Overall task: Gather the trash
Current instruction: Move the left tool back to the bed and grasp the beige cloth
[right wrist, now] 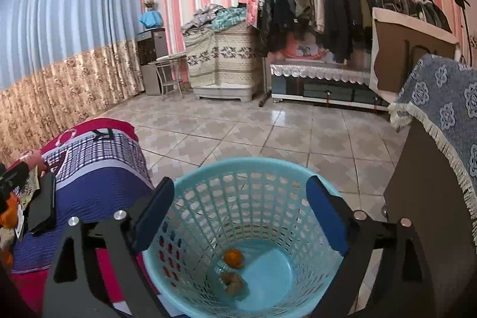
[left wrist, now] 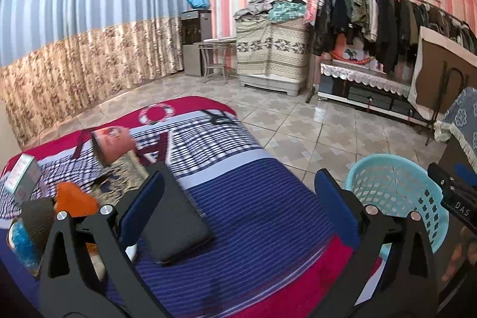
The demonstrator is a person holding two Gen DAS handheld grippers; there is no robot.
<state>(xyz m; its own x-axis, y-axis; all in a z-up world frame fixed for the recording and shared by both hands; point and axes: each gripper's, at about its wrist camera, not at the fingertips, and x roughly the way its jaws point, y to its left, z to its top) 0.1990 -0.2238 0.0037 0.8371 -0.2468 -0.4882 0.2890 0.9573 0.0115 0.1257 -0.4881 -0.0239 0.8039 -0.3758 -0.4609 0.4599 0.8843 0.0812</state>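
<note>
The right gripper (right wrist: 240, 213) hangs over the basket (right wrist: 208, 169), jaws wide apart and empty; at the bottom lie an orange scrap (right wrist: 233, 257) and a brownish lump (right wrist: 234, 282). The left gripper (left wrist: 238, 201) is likewise spread wide with nothing between its pads, aimed across the bed (left wrist: 253, 198). The remaining litter sits at the bed's left edge: an orange piece (left wrist: 74, 198), a small box (left wrist: 22, 178), a pink wrapper (left wrist: 114, 143) and crumpled paper. A dark flat case (left wrist: 176, 216) lies just ahead of the left jaws, apparently not trash, so a hasty close could seize it instead. The litter is bunched together, so a grab may pinch bedding or knock pieces off the edge. The basket stands close beside the bed, and a swinging arm could tip it.
</note>
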